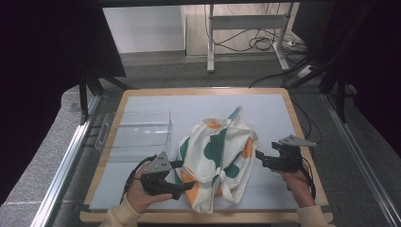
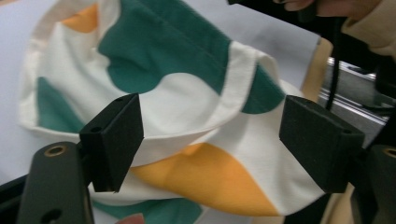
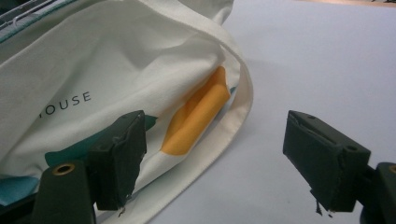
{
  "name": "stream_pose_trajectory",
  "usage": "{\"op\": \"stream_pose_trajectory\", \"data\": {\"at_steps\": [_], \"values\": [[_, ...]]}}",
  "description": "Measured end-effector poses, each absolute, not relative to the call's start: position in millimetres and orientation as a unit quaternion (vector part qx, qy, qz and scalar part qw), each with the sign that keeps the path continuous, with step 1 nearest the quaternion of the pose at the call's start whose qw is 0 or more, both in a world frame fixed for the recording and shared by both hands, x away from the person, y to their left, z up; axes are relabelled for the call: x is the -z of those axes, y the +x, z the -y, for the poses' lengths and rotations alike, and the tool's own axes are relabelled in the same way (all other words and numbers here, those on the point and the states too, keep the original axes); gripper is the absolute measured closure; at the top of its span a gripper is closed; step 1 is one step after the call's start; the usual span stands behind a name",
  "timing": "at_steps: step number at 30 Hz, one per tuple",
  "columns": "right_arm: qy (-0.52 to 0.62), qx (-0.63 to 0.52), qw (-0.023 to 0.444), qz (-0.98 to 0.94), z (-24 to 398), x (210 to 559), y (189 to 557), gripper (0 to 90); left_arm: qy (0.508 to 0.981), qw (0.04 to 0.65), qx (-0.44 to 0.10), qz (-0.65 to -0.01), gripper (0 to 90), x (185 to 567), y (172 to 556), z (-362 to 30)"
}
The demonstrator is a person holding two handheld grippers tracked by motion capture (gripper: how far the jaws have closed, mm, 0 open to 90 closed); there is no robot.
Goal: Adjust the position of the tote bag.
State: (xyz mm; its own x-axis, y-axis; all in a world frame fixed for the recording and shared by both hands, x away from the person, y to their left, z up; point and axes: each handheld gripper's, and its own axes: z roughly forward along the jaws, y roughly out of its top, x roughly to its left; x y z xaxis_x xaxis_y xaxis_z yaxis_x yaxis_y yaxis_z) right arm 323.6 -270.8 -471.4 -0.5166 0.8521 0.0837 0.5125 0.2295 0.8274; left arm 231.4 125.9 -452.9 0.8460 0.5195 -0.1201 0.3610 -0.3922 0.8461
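Observation:
A cream cloth bag (image 1: pixel 215 156) with green and orange patches lies crumpled on the pale mat (image 1: pixel 269 113). My left gripper (image 1: pixel 185 176) is at the bag's near left edge. In the left gripper view its jaws stand wide apart (image 2: pixel 212 121), with a fold of the bag (image 2: pixel 187 93) lying between and behind them; the pads do not press on it. My right gripper (image 1: pixel 260 160) is just right of the bag and open (image 3: pixel 219 144). Its left jaw sits close to the bag's side (image 3: pixel 93 84) and strap (image 3: pixel 243 98), with bare mat in front of the other jaw.
A clear plastic box (image 1: pixel 137 130) stands on the table's left side, beyond my left hand. The mat covers a wooden table (image 1: pixel 302 127). Cables and a desk frame (image 1: pixel 246 28) lie on the floor beyond the far edge.

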Motion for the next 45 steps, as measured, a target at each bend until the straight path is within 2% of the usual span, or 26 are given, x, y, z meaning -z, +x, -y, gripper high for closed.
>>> {"op": "stream_pose_trajectory", "data": {"at_steps": [18, 21, 30, 32, 35, 44, 45], "values": [[0.468, -0.430, 0.196, -0.747, 278.4, 469.6, 321.6, 21.6, 0.869, 0.455, -0.043, -0.189, 2.1, 476.9, 208.5, -87.7], [0.467, -0.430, 0.196, -0.748, 278.4, 469.2, 321.7, 21.5, 0.882, 0.432, -0.056, -0.178, 1.2, 484.8, 204.3, -77.8], [0.473, -0.431, 0.196, -0.743, 280.7, 468.6, 322.0, 21.5, 0.891, 0.412, -0.084, -0.170, 0.1, 495.1, 196.7, -64.6], [0.472, -0.430, 0.196, -0.744, 280.1, 468.8, 322.1, 21.5, 0.895, 0.403, -0.096, -0.166, 0.6, 497.2, 195.7, -62.3], [0.470, -0.431, 0.194, -0.745, 279.5, 469.1, 322.2, 21.4, 0.888, 0.412, -0.107, -0.175, 7.5, 497.2, 196.4, -64.8], [0.469, -0.433, 0.194, -0.745, 279.6, 468.6, 321.6, 21.3, 0.877, 0.437, -0.094, -0.177, 18.7, 491.7, 200.0, -75.6], [0.469, -0.432, 0.194, -0.745, 279.7, 468.5, 321.5, 21.3, 0.873, 0.446, -0.088, -0.179, 24.3, 489.5, 200.9, -78.8]]}}
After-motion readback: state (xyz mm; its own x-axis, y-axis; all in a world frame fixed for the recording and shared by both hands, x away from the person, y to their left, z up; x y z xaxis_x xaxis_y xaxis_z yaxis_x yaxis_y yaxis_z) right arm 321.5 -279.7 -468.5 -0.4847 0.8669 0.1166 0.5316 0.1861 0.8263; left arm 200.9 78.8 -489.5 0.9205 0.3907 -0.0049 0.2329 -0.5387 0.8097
